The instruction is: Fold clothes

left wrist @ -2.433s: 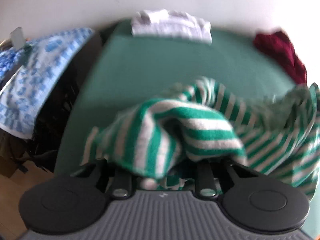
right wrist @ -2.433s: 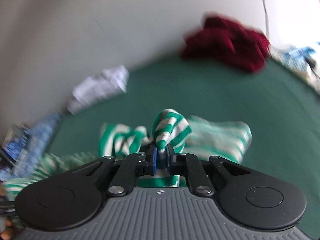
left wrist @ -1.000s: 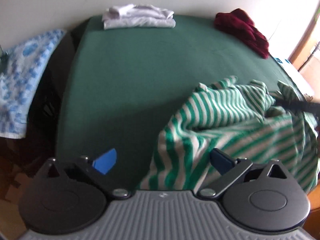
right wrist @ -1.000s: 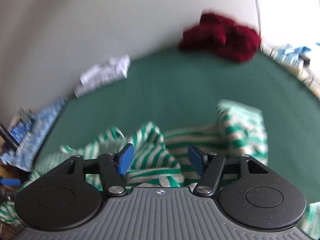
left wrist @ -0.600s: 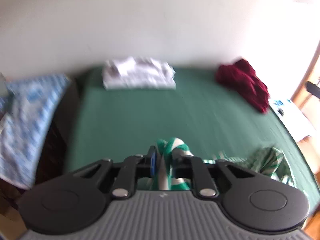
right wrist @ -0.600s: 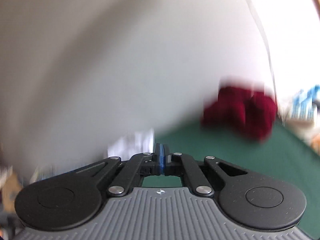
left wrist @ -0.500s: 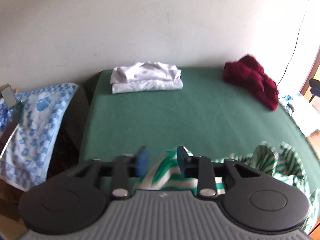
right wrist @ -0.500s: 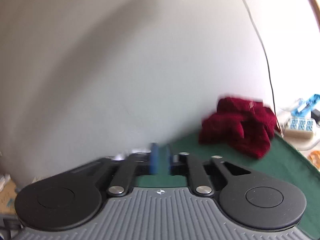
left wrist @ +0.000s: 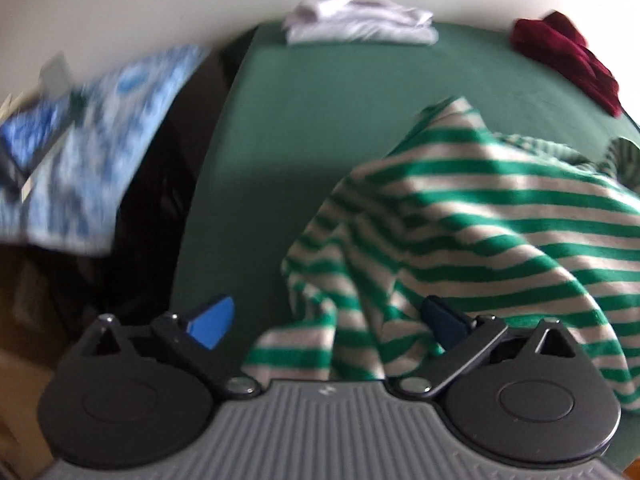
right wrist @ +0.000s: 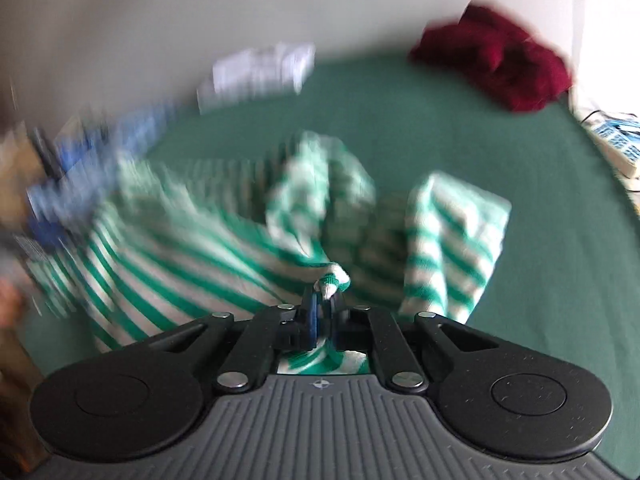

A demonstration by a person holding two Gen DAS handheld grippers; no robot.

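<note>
A green-and-white striped garment (left wrist: 480, 208) lies crumpled on the green table (left wrist: 340, 100). My left gripper (left wrist: 326, 316) hangs low over its near edge. Its jaws are opening, the blue pads (left wrist: 212, 320) stand wide apart, and loose striped cloth lies between them without being pressed. In the blurred right wrist view the same striped garment (right wrist: 180, 248) spreads across the table (right wrist: 440, 128). My right gripper (right wrist: 324, 300) has its jaws closing tight on a small fold of that cloth, which pokes up between the pads.
Folded white clothes (left wrist: 360, 20) sit at the table's far edge by the wall. A dark red garment (left wrist: 568, 56) is heaped at the far right corner. A blue patterned cloth (left wrist: 100, 140) hangs over something left of the table. A blue-and-white box (right wrist: 616, 140) lies off to the right.
The left gripper let go of the striped fold it pinched, opened wide and tipped down toward the cloth. The right gripper swung down from facing the wall and closed on a fold.
</note>
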